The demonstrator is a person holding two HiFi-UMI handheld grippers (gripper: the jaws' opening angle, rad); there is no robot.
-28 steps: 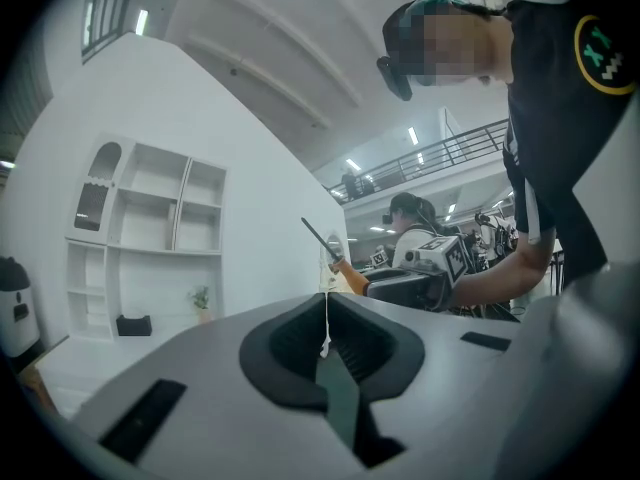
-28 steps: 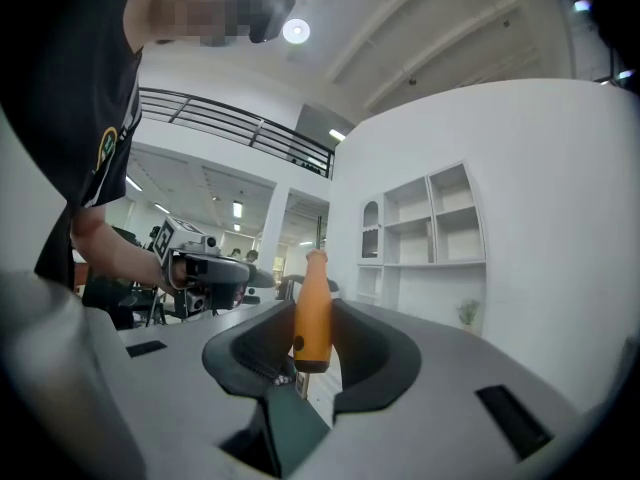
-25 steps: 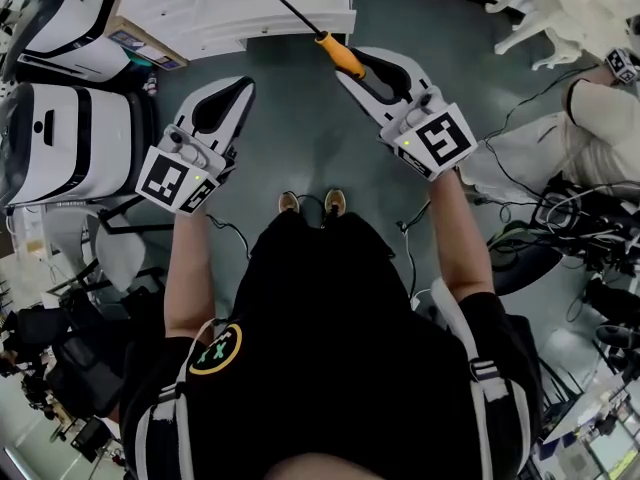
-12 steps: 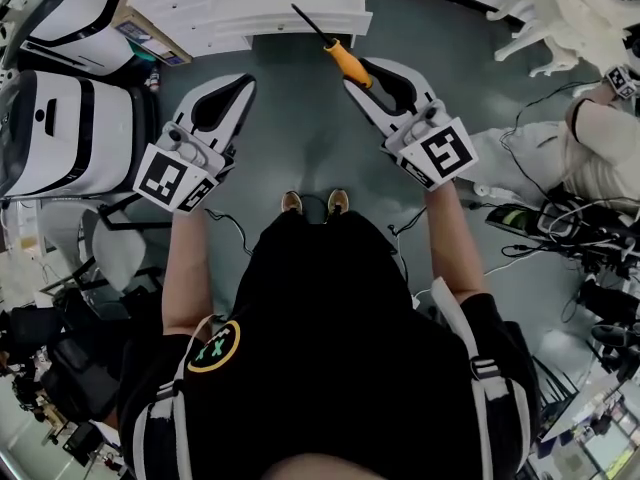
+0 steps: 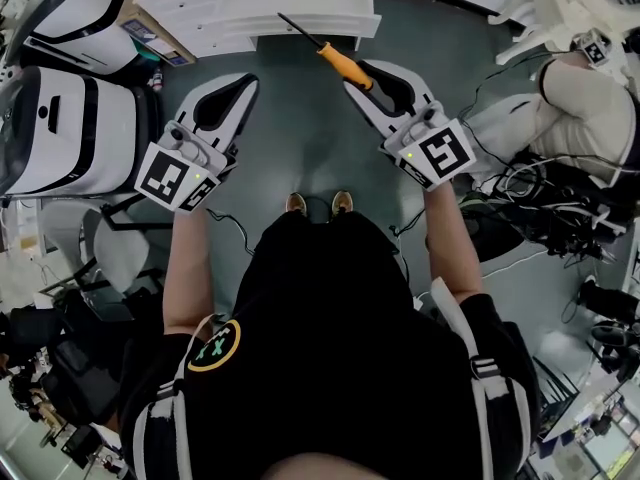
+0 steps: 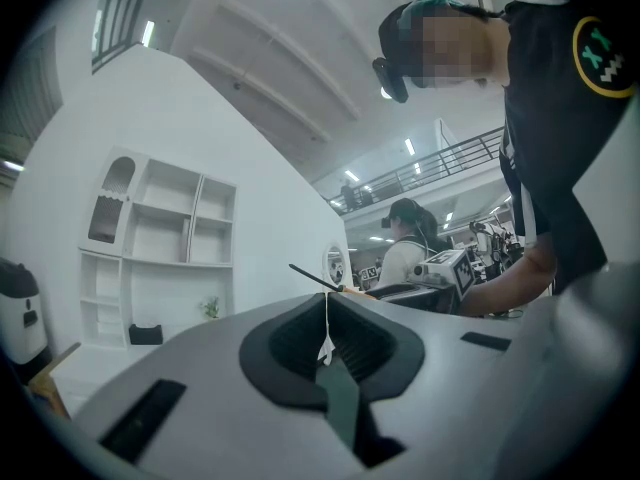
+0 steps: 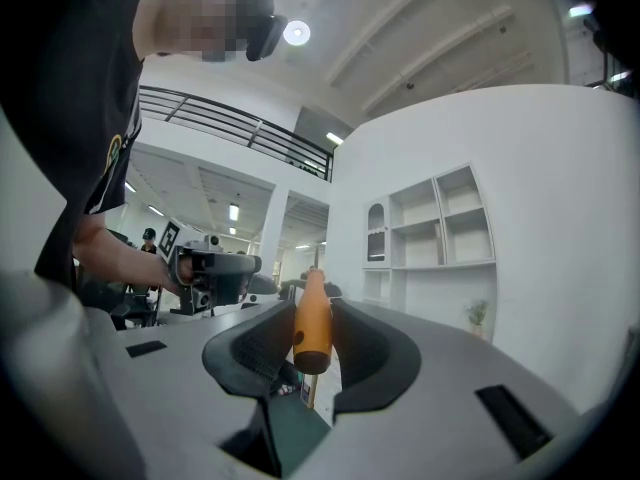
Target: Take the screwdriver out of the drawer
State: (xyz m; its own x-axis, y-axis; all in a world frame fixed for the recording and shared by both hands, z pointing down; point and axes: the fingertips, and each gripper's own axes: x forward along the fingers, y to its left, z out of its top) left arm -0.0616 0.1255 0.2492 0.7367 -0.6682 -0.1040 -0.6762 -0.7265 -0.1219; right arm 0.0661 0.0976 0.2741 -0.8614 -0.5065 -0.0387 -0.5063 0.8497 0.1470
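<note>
In the head view my right gripper (image 5: 354, 67) is shut on the orange handle of the screwdriver (image 5: 343, 63). Its dark shaft points up and left toward the white drawer cabinet (image 5: 300, 8), and the tip hangs in front of the cabinet's front edge. The right gripper view shows the handle (image 7: 312, 330) clamped upright between the pads of that gripper (image 7: 312, 313). My left gripper (image 5: 246, 81) is level with it on the left, its jaws together and nothing between them. In the left gripper view, the screwdriver (image 6: 318, 279) shows beyond my left gripper (image 6: 327, 303).
White machines (image 5: 60, 128) and a cardboard box (image 5: 150, 40) stand at the left. Cables (image 5: 560, 218) lie on the grey floor at the right, near a seated person (image 5: 590, 108) and a white chair (image 5: 555, 8). My feet (image 5: 315, 203) stand below the grippers.
Both grippers keep their pose in front of the body, the screwdriver still held. The view has swung a little: the cabinet has shifted right in the picture and the seated person sits further in.
</note>
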